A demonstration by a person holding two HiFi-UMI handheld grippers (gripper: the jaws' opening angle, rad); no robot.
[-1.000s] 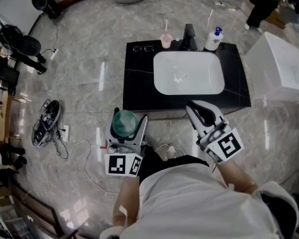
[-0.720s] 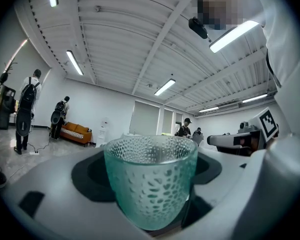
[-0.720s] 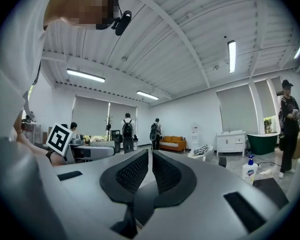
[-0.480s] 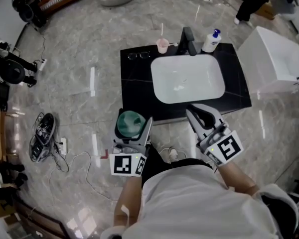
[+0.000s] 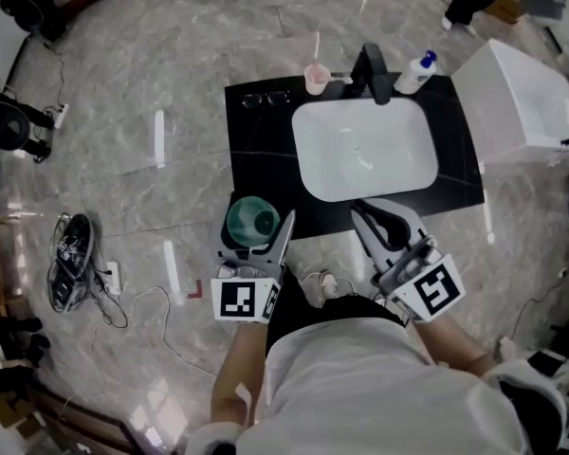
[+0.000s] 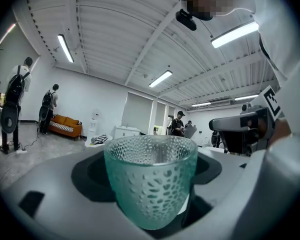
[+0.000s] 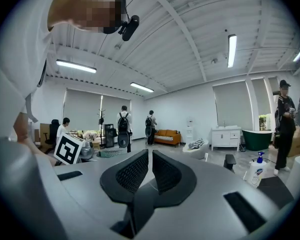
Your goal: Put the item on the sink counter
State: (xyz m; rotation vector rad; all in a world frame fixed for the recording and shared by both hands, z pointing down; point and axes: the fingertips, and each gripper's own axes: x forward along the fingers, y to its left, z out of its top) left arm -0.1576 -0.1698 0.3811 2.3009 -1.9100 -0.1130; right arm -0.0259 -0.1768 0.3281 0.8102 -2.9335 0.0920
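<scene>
A green dimpled glass cup (image 5: 252,220) stands upright between the jaws of my left gripper (image 5: 256,229), which is shut on it at the front left corner of the black sink counter (image 5: 256,150). The left gripper view shows the cup (image 6: 151,179) filling the gap between the grey jaws, level with the room behind. My right gripper (image 5: 377,212) hovers at the counter's front edge, just before the white basin (image 5: 365,150). Its black pads (image 7: 133,173) meet with only a thin slit and nothing between them.
At the counter's back stand a pink cup (image 5: 316,77), a black faucet (image 5: 373,72) and a soap bottle (image 5: 420,72); glasses (image 5: 266,98) lie at the back left. A white tub (image 5: 517,102) stands right of the counter. Shoes (image 5: 71,259) and cables lie on the floor at the left.
Both grippers have moved forward to the counter. The cup, earlier over the floor short of the counter, now overlaps its front left corner. The grips are unchanged.
</scene>
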